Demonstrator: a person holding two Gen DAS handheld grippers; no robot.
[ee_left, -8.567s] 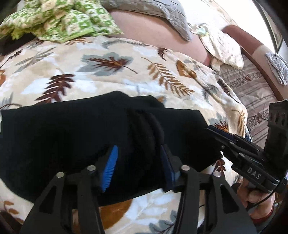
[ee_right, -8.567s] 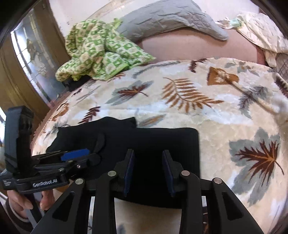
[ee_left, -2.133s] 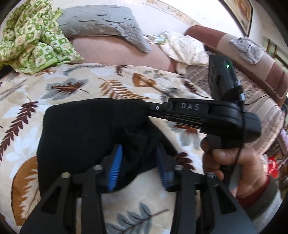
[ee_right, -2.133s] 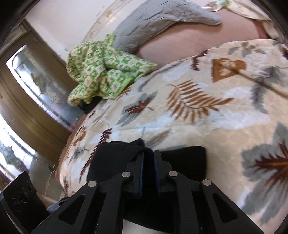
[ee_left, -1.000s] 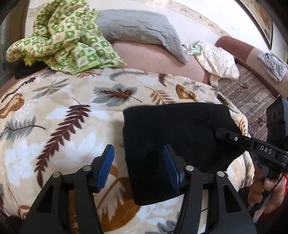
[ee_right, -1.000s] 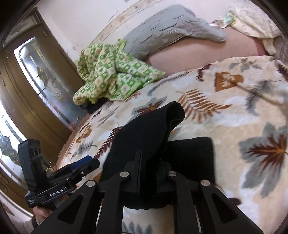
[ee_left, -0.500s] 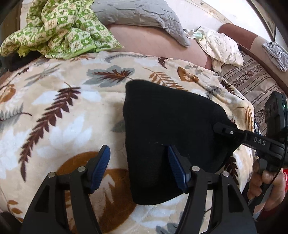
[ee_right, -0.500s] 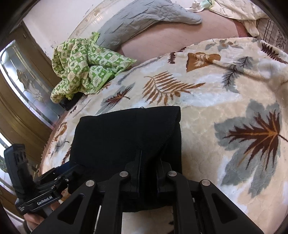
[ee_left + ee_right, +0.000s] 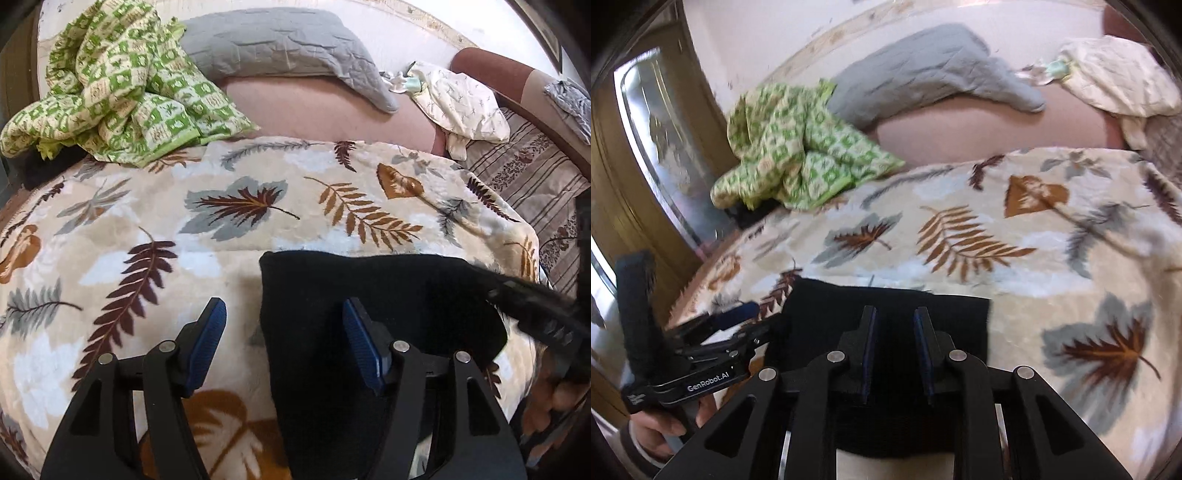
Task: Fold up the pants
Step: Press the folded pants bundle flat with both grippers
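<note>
only the right wrist view shows the brown wooden door (image 9: 639, 192); folded black knit pants (image 9: 369, 314) lie near the leaf-print blanket (image 9: 147, 229)'s edge, with the left gripper (image 9: 284, 332) spread wide and the right gripper (image 9: 894, 332) parted, gripping nothing.

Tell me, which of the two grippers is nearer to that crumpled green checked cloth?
The left gripper. It sits over the black pants' left edge, on the green checked cloth's side; the right gripper is over the pants further right.

Both wrist views look down closely, sharing the pants (image 9: 369, 295).
</note>
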